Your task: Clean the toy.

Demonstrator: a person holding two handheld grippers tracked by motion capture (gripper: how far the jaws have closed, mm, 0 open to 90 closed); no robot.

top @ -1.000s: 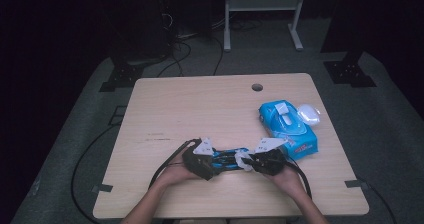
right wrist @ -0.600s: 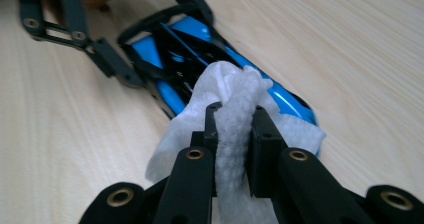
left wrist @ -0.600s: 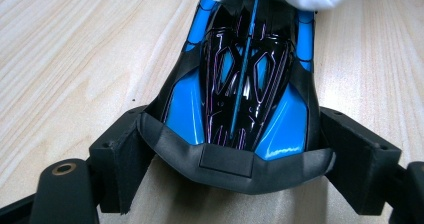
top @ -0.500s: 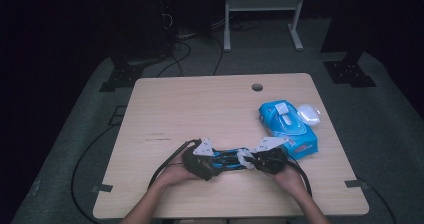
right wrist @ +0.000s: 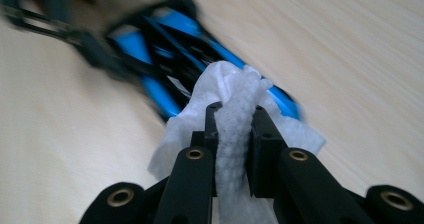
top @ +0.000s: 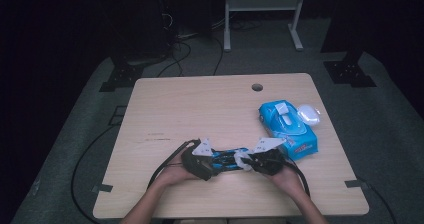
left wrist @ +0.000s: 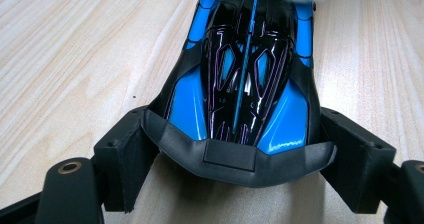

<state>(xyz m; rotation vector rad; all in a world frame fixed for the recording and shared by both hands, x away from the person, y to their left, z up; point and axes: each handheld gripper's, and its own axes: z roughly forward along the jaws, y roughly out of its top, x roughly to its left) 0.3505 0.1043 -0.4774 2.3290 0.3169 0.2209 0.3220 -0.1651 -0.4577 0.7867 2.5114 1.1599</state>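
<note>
The bench [top: 200, 109] is plain light wood, and a blue pack of wipes [top: 288, 128] sits off at its right side. The toy car [left wrist: 250, 69], blue and black with a glossy shell, lies near the front edge between the two hands. It looks light and stiff, probably slick on top, so the sides by the tail are the sane place to hold it. That's exactly where the left hand-held gripper [left wrist: 235, 159] has it, jaws clamped against both flanks. The right hand-held gripper [right wrist: 235, 119] is pinched tight on a soft white wipe [right wrist: 235, 134], pressed onto the car's nose. Compared with a second ago, barely anything moved; the left jaws just squeezed in slightly on the car.
</note>
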